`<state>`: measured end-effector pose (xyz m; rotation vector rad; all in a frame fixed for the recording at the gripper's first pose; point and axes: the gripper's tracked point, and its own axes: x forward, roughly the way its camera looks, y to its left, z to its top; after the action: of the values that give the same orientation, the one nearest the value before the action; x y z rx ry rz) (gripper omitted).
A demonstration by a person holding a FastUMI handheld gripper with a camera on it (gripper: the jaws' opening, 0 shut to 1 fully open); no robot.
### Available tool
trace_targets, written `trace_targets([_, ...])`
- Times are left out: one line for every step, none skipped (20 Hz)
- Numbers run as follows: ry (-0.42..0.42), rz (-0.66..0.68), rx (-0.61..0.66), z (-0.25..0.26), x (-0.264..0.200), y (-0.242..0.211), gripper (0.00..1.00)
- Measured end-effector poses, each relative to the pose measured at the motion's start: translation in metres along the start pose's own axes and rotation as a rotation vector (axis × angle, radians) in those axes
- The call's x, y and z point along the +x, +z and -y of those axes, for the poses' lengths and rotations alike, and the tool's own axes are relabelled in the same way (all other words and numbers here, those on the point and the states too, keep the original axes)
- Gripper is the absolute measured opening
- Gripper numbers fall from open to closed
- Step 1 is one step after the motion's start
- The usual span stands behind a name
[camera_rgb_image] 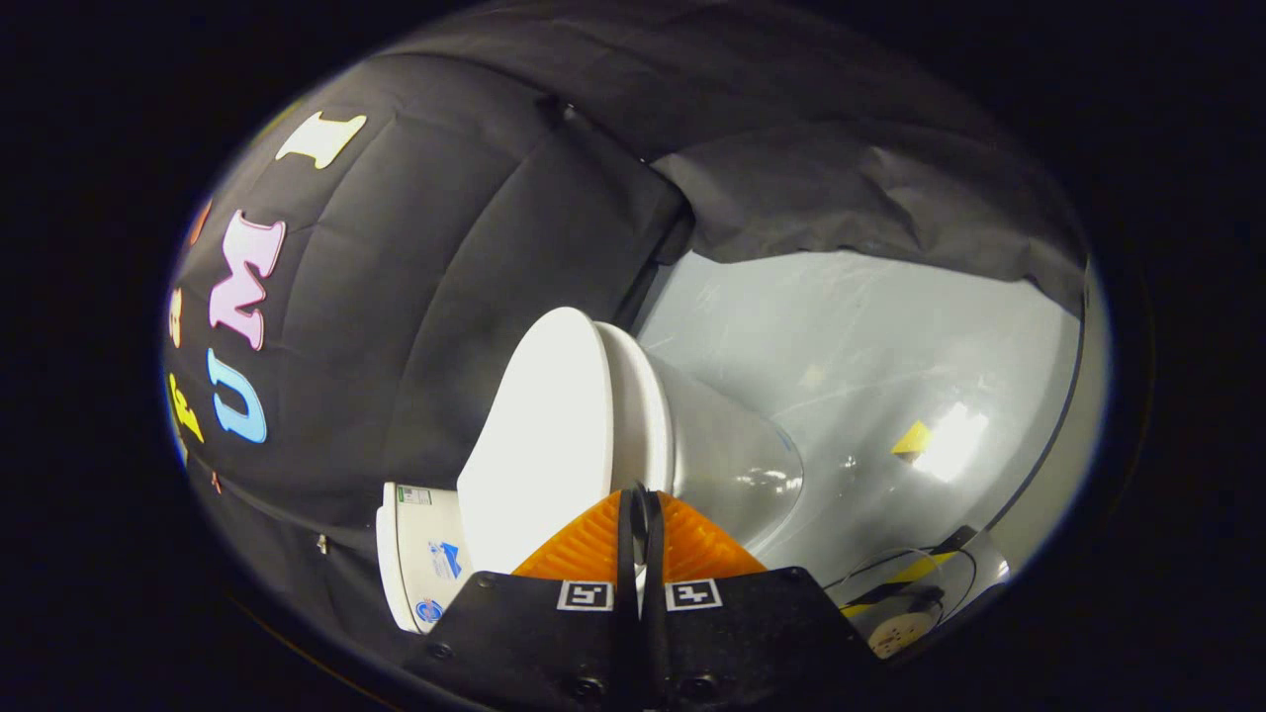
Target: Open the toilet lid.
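Clearly, the gripper (641, 504) is seen with its two fingers brought together, tip against tip, so that only a thin slit remains between them and nothing is held. Just ahead of the fingertips the toilet (692, 435) is met, appearing rolled on its side because the camera itself is tilted. Its lid (549, 425) is seen down, lying flat against the seat (648, 415), whose rim shows as a narrow band between lid and bowl (732, 465); the inside of the bowl is thus covered and its contents cannot be judged. The fingertips are placed close to the edge where lid and seat meet, though whether they touch it cannot be told from this angle. Behind the lid the tank (415, 564) is seen, set against the black cloth wall (415, 297). Small stickers (445, 559) are borne on the tank, one with a blue mark, but the print is too small to be made out. Beyond the bowl an open stretch of glossy grey floor (870, 346) is left free, marked by a yellow patch of tape (912, 438). Near the fingers' base, a striped yellow-and-black strip (915, 571) and thin cables (870, 574) are laid on the floor.
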<state>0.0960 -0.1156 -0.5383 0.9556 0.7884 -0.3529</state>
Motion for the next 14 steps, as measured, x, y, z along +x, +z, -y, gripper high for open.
trace_targets([-0.001,0.014,-0.029,-0.008,-0.005,0.002,0.05])
trace_targets([-0.003,0.026,-0.062,-0.017,-0.01,0.002,0.05])
trace_targets([-0.006,0.038,-0.1,-0.026,-0.016,0.004,0.05])
trace_targets([-0.007,0.051,-0.138,-0.036,-0.024,0.005,0.05])
trace_targets([-0.006,0.065,-0.167,-0.045,-0.031,0.007,0.05])
trace_targets([-0.003,0.082,-0.191,-0.056,-0.038,0.009,0.05])
trace_targets([-0.001,0.099,-0.213,-0.066,-0.045,0.011,0.05])
trace_targets([0.001,0.117,-0.239,-0.076,-0.052,0.01,0.05])
trace_targets([0.002,0.134,-0.27,-0.086,-0.059,0.009,0.05])
trace_targets([0.002,0.151,-0.303,-0.097,-0.065,0.008,0.05])
trace_targets([0.002,0.169,-0.336,-0.108,-0.072,0.007,0.05])
trace_targets([0.001,0.184,-0.372,-0.118,-0.078,0.005,0.05])
trace_targets([0.002,0.204,-0.41,-0.131,-0.085,0.004,0.05])
trace_targets([0.008,0.225,-0.448,-0.144,-0.092,0.002,0.05])
